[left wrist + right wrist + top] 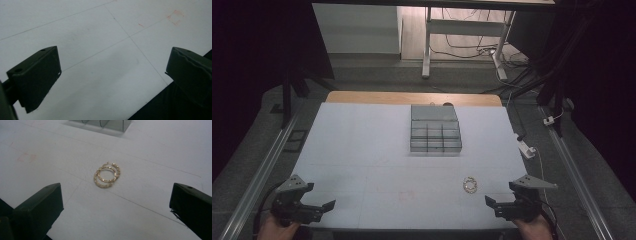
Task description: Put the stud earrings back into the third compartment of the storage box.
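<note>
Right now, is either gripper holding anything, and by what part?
Nothing is held. The left gripper and right gripper both stand open and empty. The gold hoop earrings lie on the table, untouched.

A white desk (362,150) carries a clear compartmented organiser box (435,135) toward its far middle. Two overlapping gold hoop earrings (470,185) lie near the right front. Faint red marks (406,194) show near the front centre.

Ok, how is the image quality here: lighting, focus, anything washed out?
High view: dim, dark surround, soft; the hoop earrings are a small blur and the clear organizer lacks detail. Left gripper view: evenly lit table, jaws near and dark, faint red marks readable. Right gripper view: earrings fairly sharp, table bright but not blown out, jaws underexposed.
</note>
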`<move>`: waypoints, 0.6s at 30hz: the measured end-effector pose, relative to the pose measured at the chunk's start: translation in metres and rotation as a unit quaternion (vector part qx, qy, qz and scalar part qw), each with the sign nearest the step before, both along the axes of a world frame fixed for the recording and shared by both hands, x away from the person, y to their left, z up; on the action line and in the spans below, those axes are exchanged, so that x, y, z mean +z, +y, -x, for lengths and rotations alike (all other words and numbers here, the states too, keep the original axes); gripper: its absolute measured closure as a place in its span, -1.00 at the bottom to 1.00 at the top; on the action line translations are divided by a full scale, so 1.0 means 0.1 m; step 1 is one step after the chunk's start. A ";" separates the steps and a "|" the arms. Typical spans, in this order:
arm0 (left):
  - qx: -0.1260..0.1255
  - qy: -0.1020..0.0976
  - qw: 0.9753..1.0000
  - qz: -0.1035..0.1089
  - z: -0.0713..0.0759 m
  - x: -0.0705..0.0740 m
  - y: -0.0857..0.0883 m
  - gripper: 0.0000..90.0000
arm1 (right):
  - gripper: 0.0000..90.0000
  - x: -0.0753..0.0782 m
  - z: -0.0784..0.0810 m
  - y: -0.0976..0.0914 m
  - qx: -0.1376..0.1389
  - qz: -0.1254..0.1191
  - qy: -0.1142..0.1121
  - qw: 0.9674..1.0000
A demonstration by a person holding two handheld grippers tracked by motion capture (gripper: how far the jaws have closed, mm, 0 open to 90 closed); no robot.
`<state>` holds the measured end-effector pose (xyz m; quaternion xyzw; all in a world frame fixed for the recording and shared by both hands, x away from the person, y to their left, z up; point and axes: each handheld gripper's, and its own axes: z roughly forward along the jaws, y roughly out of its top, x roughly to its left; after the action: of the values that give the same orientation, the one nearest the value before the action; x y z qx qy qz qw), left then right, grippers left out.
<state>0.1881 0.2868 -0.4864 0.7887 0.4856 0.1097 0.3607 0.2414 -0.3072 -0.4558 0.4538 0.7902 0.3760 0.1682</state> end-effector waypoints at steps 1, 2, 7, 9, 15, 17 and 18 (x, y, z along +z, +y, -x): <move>0.000 0.000 1.000 0.000 0.00 0.00 0.00 -1.00 | -1.00 0.00 0.00 0.01 0.004 0.002 0.000 1.000; -0.001 0.000 1.000 -0.001 0.00 0.00 0.00 -1.00 | -1.00 0.00 0.00 0.01 0.008 0.005 0.001 1.000; -0.007 0.003 1.000 0.008 0.00 0.00 0.01 -1.00 | -1.00 -0.01 0.00 0.05 0.014 0.017 0.004 1.000; -0.008 0.005 1.000 0.011 0.00 0.00 0.02 -1.00 | -1.00 -0.01 0.00 0.05 0.016 0.017 0.005 1.000; -0.011 0.004 1.000 0.008 0.00 0.00 0.01 -1.00 | -1.00 -0.02 -0.02 0.04 0.019 0.012 0.016 1.000; -0.011 0.003 1.000 0.010 0.01 0.00 0.01 -1.00 | -1.00 -0.02 -0.03 0.04 0.021 0.014 0.018 1.000; -0.012 0.004 1.000 0.011 0.01 0.00 0.02 -1.00 | -1.00 -0.02 -0.03 0.04 0.021 0.014 0.019 1.000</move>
<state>0.1874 0.2883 -0.4862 0.7908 0.4789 0.0971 0.3687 0.2442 -0.3028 -0.4577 0.4417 0.8077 0.3599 0.1516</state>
